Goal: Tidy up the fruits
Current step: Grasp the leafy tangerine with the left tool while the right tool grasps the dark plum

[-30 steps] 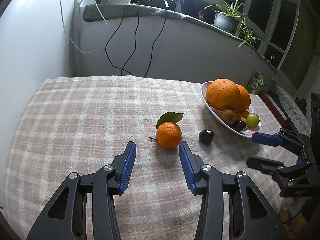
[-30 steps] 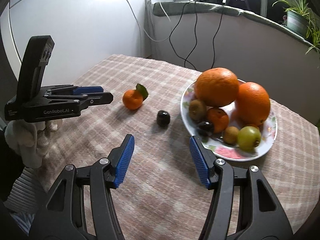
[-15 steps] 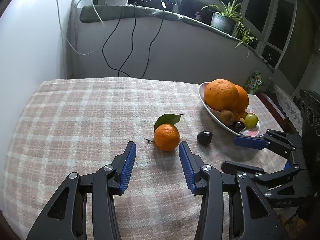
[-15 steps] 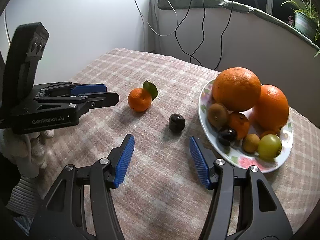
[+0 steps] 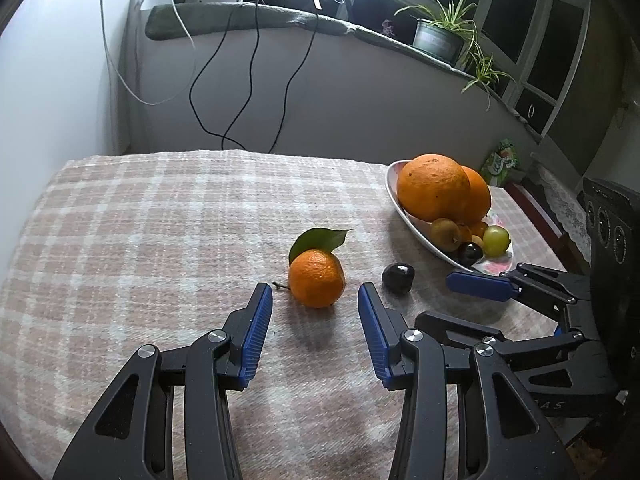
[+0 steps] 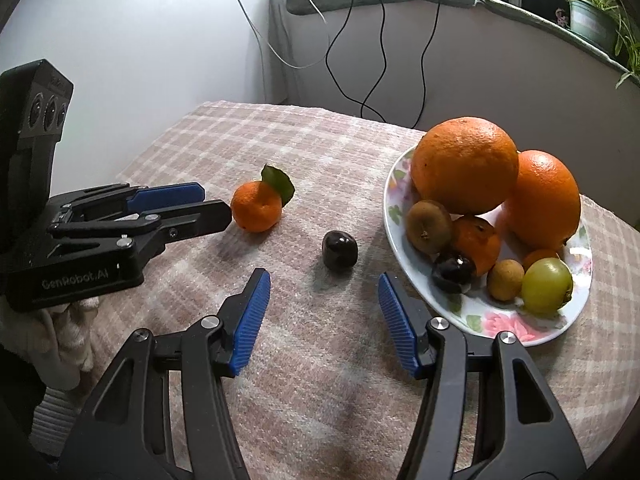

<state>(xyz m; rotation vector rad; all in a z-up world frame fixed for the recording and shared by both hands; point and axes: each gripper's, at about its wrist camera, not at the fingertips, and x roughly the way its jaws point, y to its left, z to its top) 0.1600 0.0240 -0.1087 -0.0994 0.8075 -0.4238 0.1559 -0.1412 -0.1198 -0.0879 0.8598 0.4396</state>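
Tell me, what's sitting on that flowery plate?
The plate holds two big oranges, a small orange, brownish fruits, a dark one and a green one. Anything beneath the pile is hidden.

Partly hidden fruit on the flowered white plate (image 6: pixel 532 336)

Behind the big round orange (image 6: pixel 464 164), a small orange fruit (image 6: pixel 540 255), perhaps a tangerine, shows only its top.

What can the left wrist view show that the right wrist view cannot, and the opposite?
Only the left wrist view shows the green packet beyond the table. Only the right wrist view shows the hand under the left gripper. Both show the mandarin, the dark fruit, the plate, and the right gripper, its jaws closing on nothing.
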